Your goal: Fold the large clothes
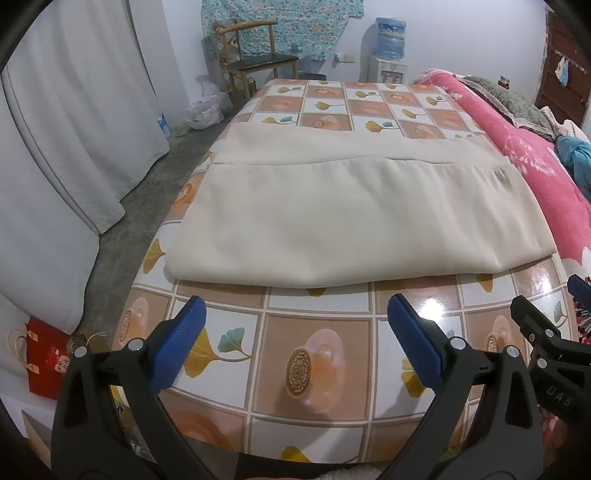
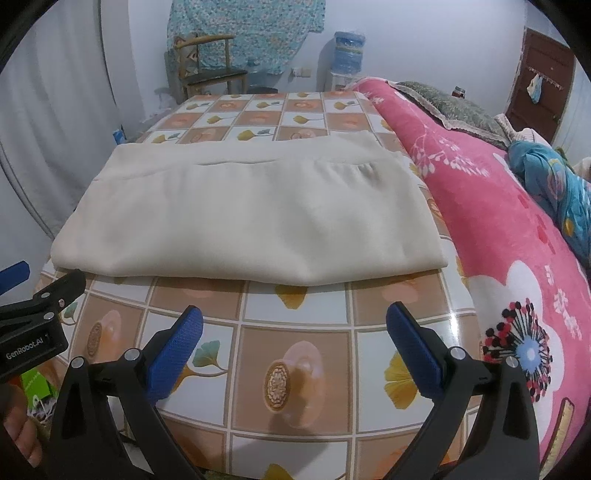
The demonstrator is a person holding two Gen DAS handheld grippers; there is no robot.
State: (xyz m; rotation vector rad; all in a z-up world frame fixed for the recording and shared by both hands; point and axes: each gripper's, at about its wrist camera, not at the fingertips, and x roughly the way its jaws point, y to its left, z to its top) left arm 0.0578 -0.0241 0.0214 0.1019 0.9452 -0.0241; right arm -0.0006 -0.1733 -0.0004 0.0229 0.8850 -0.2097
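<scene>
Across the middle of the room stood a table [image 1: 317,373] covered in a glossy cloth of orange and white squares printed with ginkgo leaves, and along its right side ran a bed under a pink floral blanket [image 2: 491,229], with a blue patterned bundle [image 2: 554,184] lying farther right on it. White curtains [image 1: 74,122] hung on the left. On the table, a little beyond its near edge, lay the beige garment [image 1: 354,221], folded into a broad flat rectangle with its fold toward the near side and a second layer showing as a band along the far side; its right edge reached close to the blanket. Against the far wall stood a wooden chair [image 1: 258,59] beneath a hanging turquoise patterned cloth [image 1: 280,22], and to the right of it a water dispenser [image 1: 389,48] with a blue bottle. A red paper bag [image 1: 44,362] sat on the floor at the near left. Nearest of all, the left gripper [image 1: 295,343] hovered over bare tablecloth short of the garment, its blue pads spread wide apart with nothing between them. The right gripper [image 2: 295,347] hung just beside it to the right, likewise spread wide and empty, clear of the garment's near edge.
</scene>
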